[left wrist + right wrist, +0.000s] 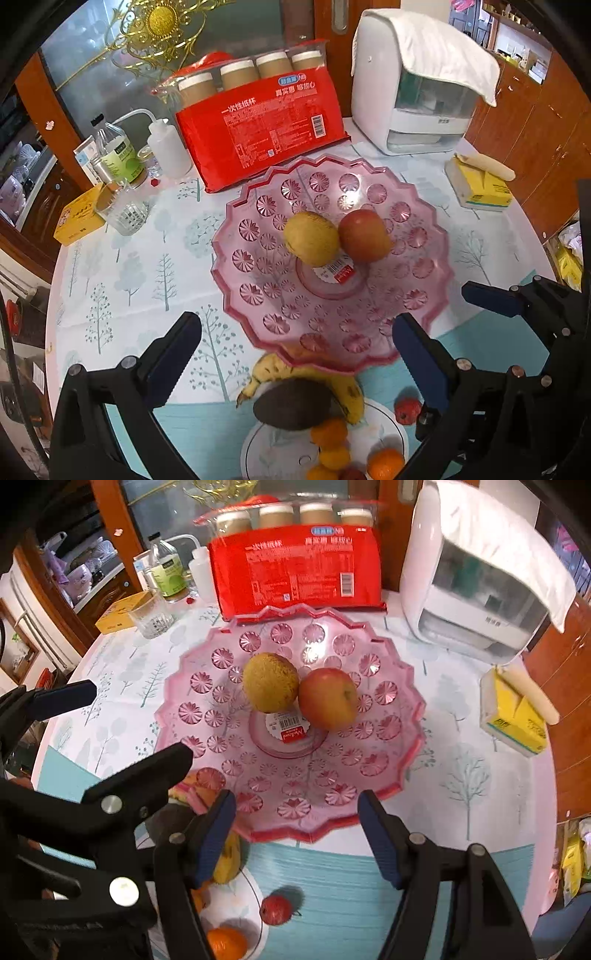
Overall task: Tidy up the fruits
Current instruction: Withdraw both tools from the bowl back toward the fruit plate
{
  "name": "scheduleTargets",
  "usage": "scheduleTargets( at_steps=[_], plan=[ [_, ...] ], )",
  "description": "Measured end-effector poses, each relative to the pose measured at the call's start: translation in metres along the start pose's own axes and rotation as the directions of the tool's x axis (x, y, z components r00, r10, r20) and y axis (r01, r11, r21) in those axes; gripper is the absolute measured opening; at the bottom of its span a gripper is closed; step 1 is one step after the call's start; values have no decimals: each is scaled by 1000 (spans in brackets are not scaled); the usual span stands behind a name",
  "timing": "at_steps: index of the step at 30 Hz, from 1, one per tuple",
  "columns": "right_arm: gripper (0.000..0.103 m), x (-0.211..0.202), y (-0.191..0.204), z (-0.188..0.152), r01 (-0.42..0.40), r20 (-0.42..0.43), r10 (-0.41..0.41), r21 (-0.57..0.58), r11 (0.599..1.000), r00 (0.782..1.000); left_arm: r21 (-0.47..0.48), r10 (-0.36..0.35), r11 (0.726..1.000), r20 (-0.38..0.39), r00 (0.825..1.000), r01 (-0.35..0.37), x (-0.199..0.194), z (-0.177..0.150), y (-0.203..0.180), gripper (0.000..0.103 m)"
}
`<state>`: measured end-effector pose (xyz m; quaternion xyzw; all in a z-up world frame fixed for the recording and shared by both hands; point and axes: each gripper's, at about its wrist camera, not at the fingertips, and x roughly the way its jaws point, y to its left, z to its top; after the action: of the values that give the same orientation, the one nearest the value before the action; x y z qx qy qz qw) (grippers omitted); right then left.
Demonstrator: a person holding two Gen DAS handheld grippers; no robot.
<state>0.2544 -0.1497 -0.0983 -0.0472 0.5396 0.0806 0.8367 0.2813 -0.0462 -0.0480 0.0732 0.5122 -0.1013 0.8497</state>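
A pink glass fruit plate (332, 317) (295, 805) holds a yellow pear (311, 238) (269, 682) and a red apple (364, 235) (328, 698), which touch each other. Nearer, a white plate (388, 432) (236, 897) carries a banana (351, 391), a dark brown fruit (295, 404) and several oranges (386, 461). A small red fruit (408, 410) (276, 910) lies on the table beside it. My left gripper (297, 350) (142, 720) hangs open and wide above the pink plate's near rim, with nothing held. My right gripper (297, 830) is open and empty; one of its fingers (487, 299) shows at the right.
Behind the pink plate stand a red pack of paper cups (258, 122), a white appliance (406, 92) under a towel, and a yellow tissue box (480, 188). At the back left are a glass (123, 210), bottles (118, 151) and a yellow box (75, 218).
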Motion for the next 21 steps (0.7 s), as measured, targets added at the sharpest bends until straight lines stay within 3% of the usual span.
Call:
scheduleTargets(
  at_steps=[7, 16, 21],
  plan=[
    [69, -29, 0, -20, 1, 30, 0, -19, 1000, 1000, -18, 2, 1000, 27, 1000, -1, -34, -20, -6, 103],
    [69, -65, -4, -46, -3, 80, 4, -9, 1000, 997, -79, 100, 993, 103, 990, -92, -83, -50, -5, 103],
    [69, -85, -3, -59, -18, 113, 17, 2, 1000, 993, -133, 95, 988, 121, 988, -79, -106, -67, 1, 103]
  ],
)
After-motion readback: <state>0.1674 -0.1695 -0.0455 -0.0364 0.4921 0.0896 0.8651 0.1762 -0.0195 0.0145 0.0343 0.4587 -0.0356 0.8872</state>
